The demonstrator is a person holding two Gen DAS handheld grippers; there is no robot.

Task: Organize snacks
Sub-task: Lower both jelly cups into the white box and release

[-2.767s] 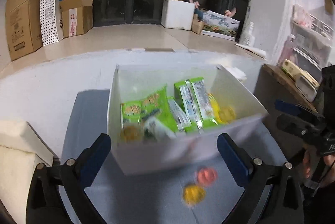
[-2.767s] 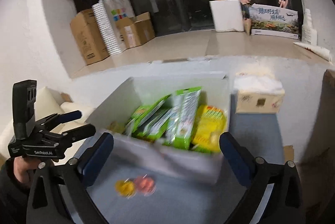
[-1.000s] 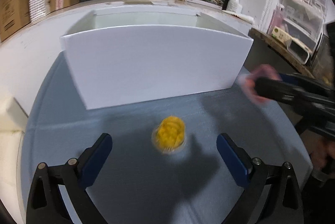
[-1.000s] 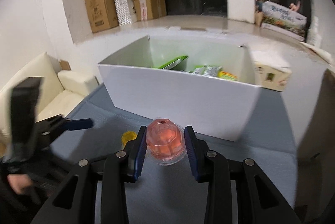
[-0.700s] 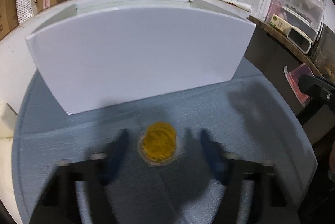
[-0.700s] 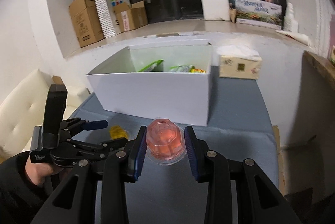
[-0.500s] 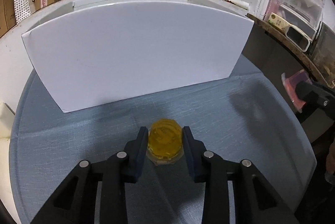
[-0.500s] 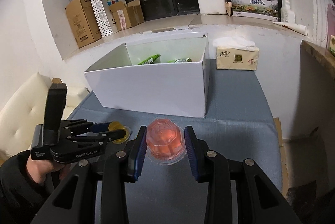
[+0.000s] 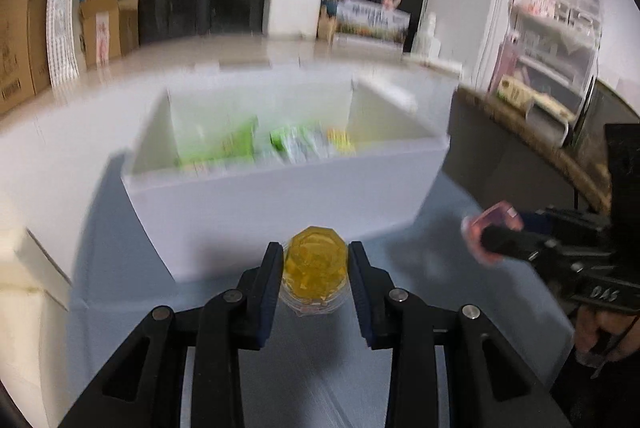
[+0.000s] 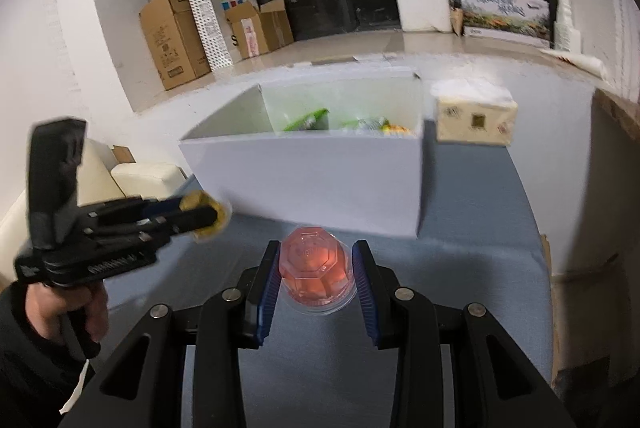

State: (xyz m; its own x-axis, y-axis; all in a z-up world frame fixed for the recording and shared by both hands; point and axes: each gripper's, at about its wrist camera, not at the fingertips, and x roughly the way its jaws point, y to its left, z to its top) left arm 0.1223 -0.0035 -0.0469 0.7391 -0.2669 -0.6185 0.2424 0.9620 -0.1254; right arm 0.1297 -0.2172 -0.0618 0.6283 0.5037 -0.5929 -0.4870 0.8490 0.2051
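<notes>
The left hand-held gripper (image 9: 314, 270) is clamping a yellow jelly cup (image 9: 314, 264) between its blue-padded fingers (image 9: 269, 288), holding it above the grey-blue cloth of the worktop (image 9: 240, 368), just in front of the near wall of the white box (image 9: 280, 204). From the right wrist view the same hand-held gripper (image 10: 200, 214) is showing at the left edge of the worktop (image 10: 480, 268), gripped by a bare hand (image 10: 68, 308), with the yellow cup (image 10: 206, 214) blurred at its tip.

The box is standing open-topped in the middle of the worktop, toward the far edge, and green snack packets (image 9: 224, 148) plus something yellow (image 9: 340, 140) are lying inside it; the blur is hiding their details.

Further right, the right hand-held gripper (image 10: 316, 274) is closed on a pink jelly cup (image 10: 314, 266), pads pressing both sides, near the box's front right corner (image 10: 418, 188). A tissue box (image 10: 474, 120) is sitting just beside the white box, at the far right part of the worktop. In the left wrist view that hand-held gripper (image 9: 492, 238) is reaching in from the right edge with the pink cup (image 9: 490, 228) smeared by motion.
</notes>
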